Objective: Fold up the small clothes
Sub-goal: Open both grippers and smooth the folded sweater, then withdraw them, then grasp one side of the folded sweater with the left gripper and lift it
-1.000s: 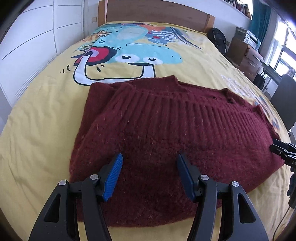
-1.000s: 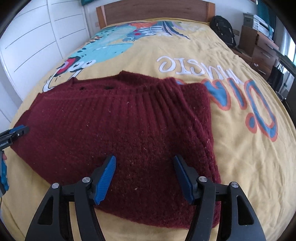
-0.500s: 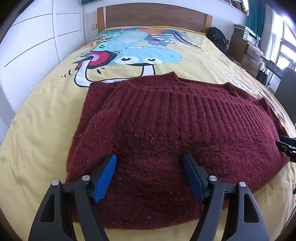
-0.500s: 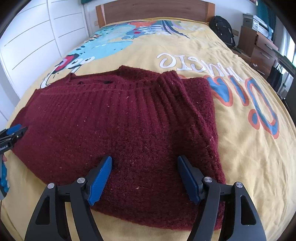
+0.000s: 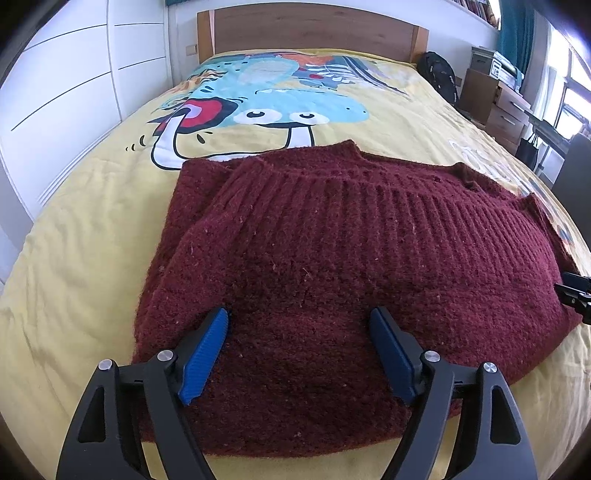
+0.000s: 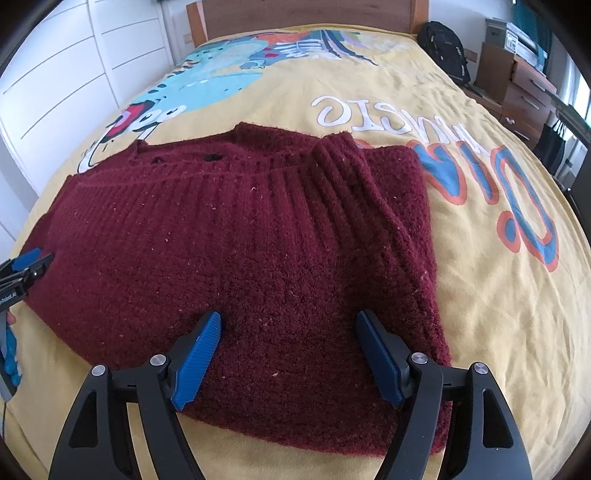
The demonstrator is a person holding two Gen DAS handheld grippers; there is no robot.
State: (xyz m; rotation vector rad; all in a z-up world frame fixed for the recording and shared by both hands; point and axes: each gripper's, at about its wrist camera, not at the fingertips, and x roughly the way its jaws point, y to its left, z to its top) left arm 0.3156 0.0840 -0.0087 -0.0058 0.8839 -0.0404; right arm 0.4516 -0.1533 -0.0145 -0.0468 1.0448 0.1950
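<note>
A dark red knitted sweater [image 5: 332,240] lies folded on the yellow bedspread [image 5: 92,240], its ribbed band running across the upper layer. My left gripper [image 5: 298,314] hovers over the sweater's near left part. Its jaws are opening, with only flat knit below them and nothing pinched. My right gripper [image 6: 287,314] stands over the near right part of the sweater [image 6: 240,240], jaws wide apart, pads clear of the fabric. Each gripper's tip shows at the edge of the other's view: right gripper [image 5: 572,291], left gripper [image 6: 26,266].
The bedspread [image 6: 480,295] carries a big cartoon print and lettering. A wooden headboard [image 5: 314,33] stands at the far end, a white wardrobe [image 5: 74,74] on the left, a black backpack [image 5: 439,77] and wooden drawers [image 5: 495,99] on the right.
The jaws of both grippers have spread wider over the sweater. The sweater lies where it was, with its folded top layer let go.
</note>
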